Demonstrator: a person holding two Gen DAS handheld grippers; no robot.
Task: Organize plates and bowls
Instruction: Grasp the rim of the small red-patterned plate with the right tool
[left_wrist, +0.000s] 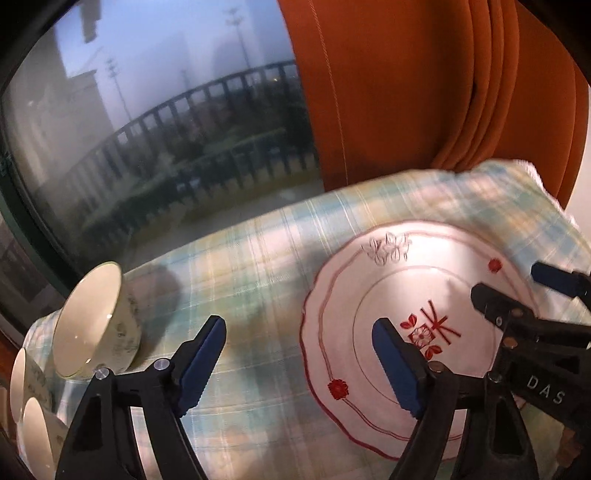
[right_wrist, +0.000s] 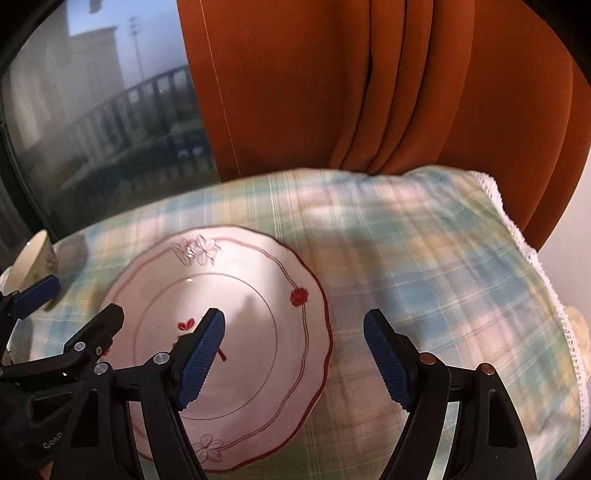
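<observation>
A white plate with a red wavy rim and red flower marks (left_wrist: 369, 295) lies flat on the checked tablecloth; it also shows in the right wrist view (right_wrist: 236, 266). Cream bowls (left_wrist: 92, 317) stand at the table's left edge, one tilted toward me, one seen in the right wrist view (right_wrist: 35, 258). My left gripper (left_wrist: 299, 363) is open and empty, its right finger over the plate's left part. My right gripper (right_wrist: 295, 360) is open and empty, straddling the plate's right rim. The right gripper also shows in the left wrist view (left_wrist: 517, 291).
The pale green and blue checked tablecloth (right_wrist: 424, 266) covers the table, with a lace edge at the right (right_wrist: 532, 254). An orange curtain (right_wrist: 369, 92) hangs behind the table. A dark window (left_wrist: 147, 129) is at the back left.
</observation>
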